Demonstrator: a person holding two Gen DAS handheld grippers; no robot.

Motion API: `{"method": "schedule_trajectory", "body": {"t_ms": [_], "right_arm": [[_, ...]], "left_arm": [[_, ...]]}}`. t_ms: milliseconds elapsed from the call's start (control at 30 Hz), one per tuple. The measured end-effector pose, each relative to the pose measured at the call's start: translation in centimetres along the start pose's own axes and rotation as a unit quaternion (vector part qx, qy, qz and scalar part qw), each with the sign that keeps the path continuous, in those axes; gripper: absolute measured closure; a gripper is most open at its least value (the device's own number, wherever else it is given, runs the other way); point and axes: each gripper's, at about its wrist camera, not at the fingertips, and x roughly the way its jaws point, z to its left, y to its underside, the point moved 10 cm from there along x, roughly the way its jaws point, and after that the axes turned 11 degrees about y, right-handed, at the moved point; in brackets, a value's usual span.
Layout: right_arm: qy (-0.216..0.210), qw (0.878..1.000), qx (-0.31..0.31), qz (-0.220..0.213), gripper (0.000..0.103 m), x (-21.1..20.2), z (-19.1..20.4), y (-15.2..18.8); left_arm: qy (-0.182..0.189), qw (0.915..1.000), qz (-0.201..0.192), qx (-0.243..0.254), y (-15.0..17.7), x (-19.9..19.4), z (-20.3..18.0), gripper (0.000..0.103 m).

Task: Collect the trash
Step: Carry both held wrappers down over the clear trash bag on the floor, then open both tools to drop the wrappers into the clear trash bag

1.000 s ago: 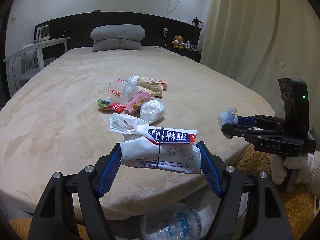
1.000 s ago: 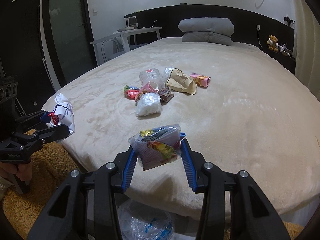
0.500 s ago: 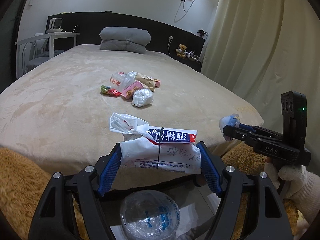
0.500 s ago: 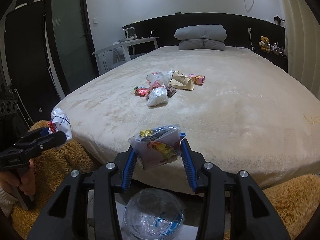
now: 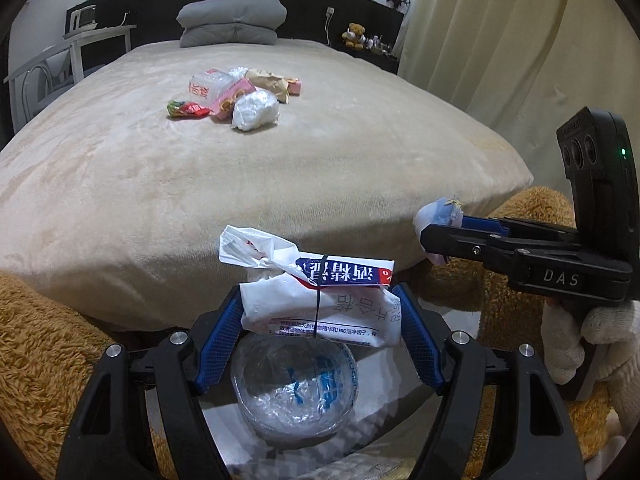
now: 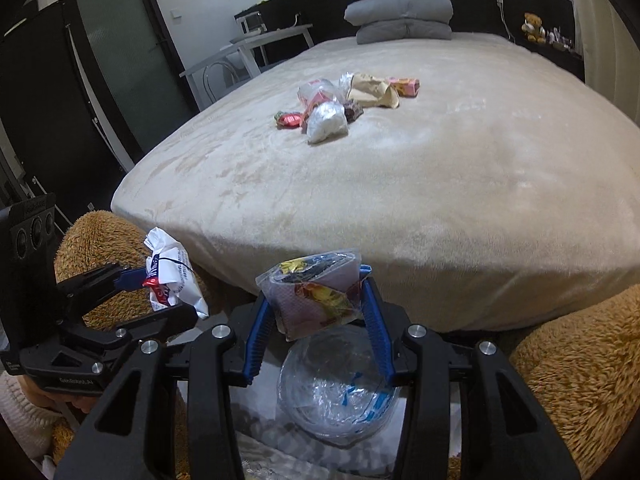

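The left tongs [image 5: 320,312] pinched a crumpled white wrapper [image 5: 320,300] over a clear bag-lined bin [image 5: 296,392]; right tongs [image 6: 320,300] squeezed a colourful snack packet [image 6: 316,296]. Only the right view caught the door [image 6: 120,52].

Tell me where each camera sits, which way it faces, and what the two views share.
Left wrist: on the left gripper, angled down past a white packet at a lined bin and the bed; the right gripper and a gloved hand show.
Right wrist: on the right gripper, angled down past a clear snack bag; the left gripper shows at left.
Shared: bin, bed, trash pile, grey pillows.
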Motion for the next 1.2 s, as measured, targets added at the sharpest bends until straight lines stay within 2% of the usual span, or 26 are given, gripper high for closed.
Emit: {"method": "schedule_trajectory", "body": {"t_ms": [100,200,367,533,600,667,800,1100,1200], "right_arm": [[-0.009,0.999,0.015,0.044,0.059,1.7,-0.2,1.1],[-0.009,0.997,0.027,0.073,0.059,2.8,-0.4,1.9],[-0.003,0.991,0.052,0.125,0.059,5.1,-1.1,3.0],[-0.001,0.982,0.076,0.175,0.059,7.8,-1.5,4.0],[-0.001,0.979,0.083,0.186,0.059,8.5,-1.5,4.2],[0.001,0.978,0.086,0.191,0.059,8.9,-1.5,4.3],[-0.002,0.978,0.084,0.189,0.059,8.7,-1.4,4.3],[-0.006,0.977,0.095,0.192,0.058,8.7,-1.8,4.3],[-0.01,0.977,0.098,0.19,0.054,8.7,-1.7,4.3]], "left_arm": [[0.007,0.9991,0.04,-0.008,1.1,1.7,0.0,0.03],[0.027,0.9957,0.081,-0.038,2.7,3.4,0.2,0.03],[0.035,0.9899,0.121,-0.065,4.4,5.3,1.0,0.03],[0.042,0.9804,0.159,-0.107,6.0,7.4,2.4,0.032],[0.035,0.9788,0.169,-0.109,6.3,7.9,2.7,0.043],[0.02,0.9774,0.181,-0.108,6.8,8.4,3.0,0.043],[0.022,0.98,0.17,-0.1,6.7,7.9,2.6,0.043],[0.029,0.9813,0.15,-0.117,5.9,6.5,2.7,0.043],[0.032,0.9802,0.149,-0.126,6.0,6.7,3.1,0.043]]}}
